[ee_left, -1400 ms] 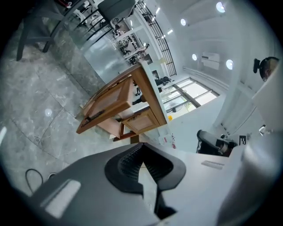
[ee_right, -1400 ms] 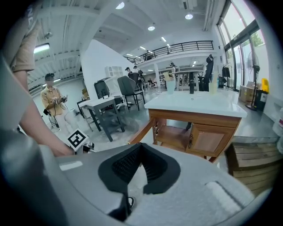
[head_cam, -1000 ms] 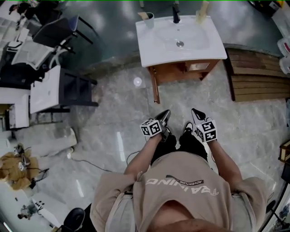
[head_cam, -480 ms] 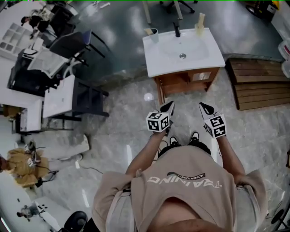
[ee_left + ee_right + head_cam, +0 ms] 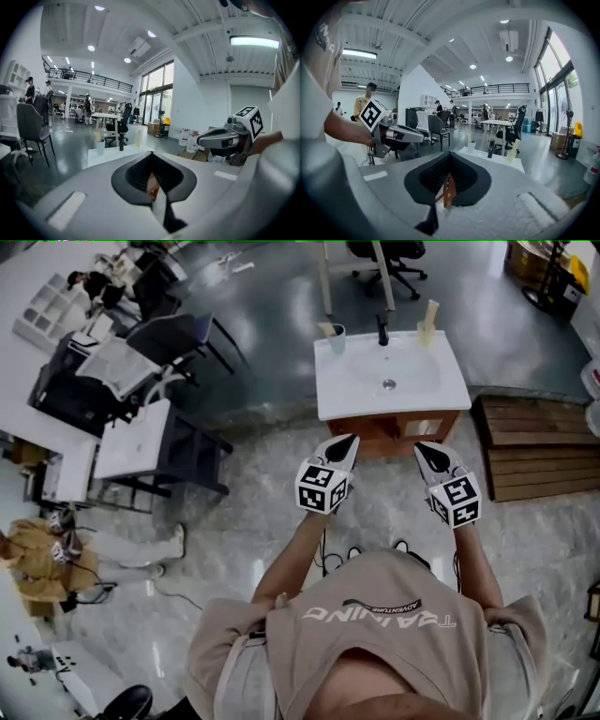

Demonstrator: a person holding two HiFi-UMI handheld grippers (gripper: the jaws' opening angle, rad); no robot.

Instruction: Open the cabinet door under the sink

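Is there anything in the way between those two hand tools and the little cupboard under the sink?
Nothing visible. The left gripper and the right gripper, both shut and empty, point at the wooden cabinet under the sink, with only bare floor between the person and it.

Cabinet door [image 5: 389, 432] mostly hidden under sink [image 5: 356, 381]

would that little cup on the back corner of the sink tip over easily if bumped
Probably. The cup looks small and light, and something tall stands in it, likely raising its balance point. It stands free on the smooth sink top, so it might slide before tipping. It sits close to the corner, so a knock could send it off.
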